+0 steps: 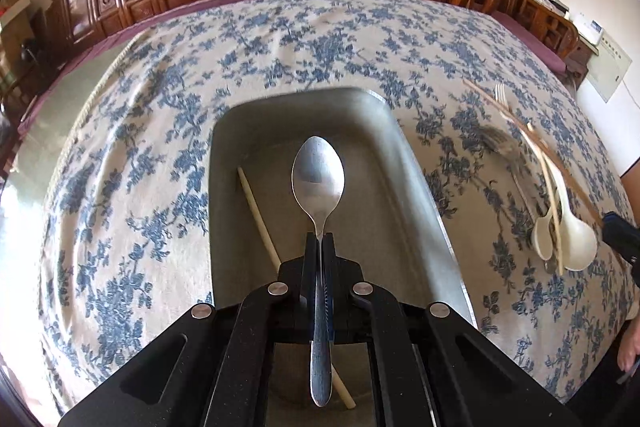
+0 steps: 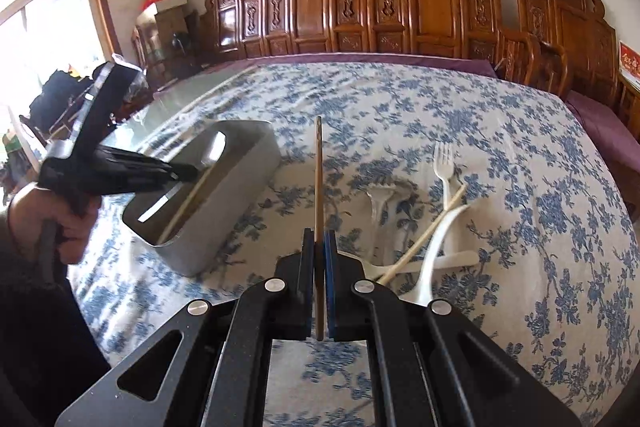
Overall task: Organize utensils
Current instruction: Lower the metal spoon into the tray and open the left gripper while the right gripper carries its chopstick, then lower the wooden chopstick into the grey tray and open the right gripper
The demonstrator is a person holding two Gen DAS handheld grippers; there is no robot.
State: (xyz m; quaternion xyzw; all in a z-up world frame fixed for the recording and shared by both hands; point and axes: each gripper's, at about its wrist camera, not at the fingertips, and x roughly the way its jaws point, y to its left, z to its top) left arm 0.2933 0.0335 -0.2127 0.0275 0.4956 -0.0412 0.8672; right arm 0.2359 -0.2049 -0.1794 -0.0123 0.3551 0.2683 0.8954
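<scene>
— What's nearest, from where you stand?

— In the left wrist view, the left gripper (image 1: 320,239) sits at lower centre, jaws clamped tight on the handle of a metal spoon (image 1: 319,179). The bowl sticks out over the open grey tray (image 1: 416,163), and the handle runs back between the fingers.

— Anything in the tray?

— One pale chopstick (image 1: 260,219), lying along the tray's left wall and running down under the gripper. The rest of the floor is bare, and the rims on both sides stand well apart from the spoon.

— And the other hand?

— In the right wrist view, the right gripper (image 2: 319,243) at lower centre is pinched narrow on a brown chopstick (image 2: 319,171), which stands straight up the frame between the pads. It's off the cloth, right of the tray (image 2: 240,187).

— What's still loose?

— Just past the right gripper, lower right of centre: a white fork (image 2: 444,163), a light chopstick (image 2: 424,231) crossing it, white spoons (image 2: 436,239) beneath, and a clear plastic utensil (image 2: 378,203) beside them, all touching or overlapping.

— Room to move?

— Plenty. The floral tablecloth (image 2: 400,99) lies open beyond the pile to its purple far edge, with carved wooden chairs (image 2: 400,7) behind. At mid left, the left hand (image 2: 60,223) holds its gripper over the tray's near end.
</scene>
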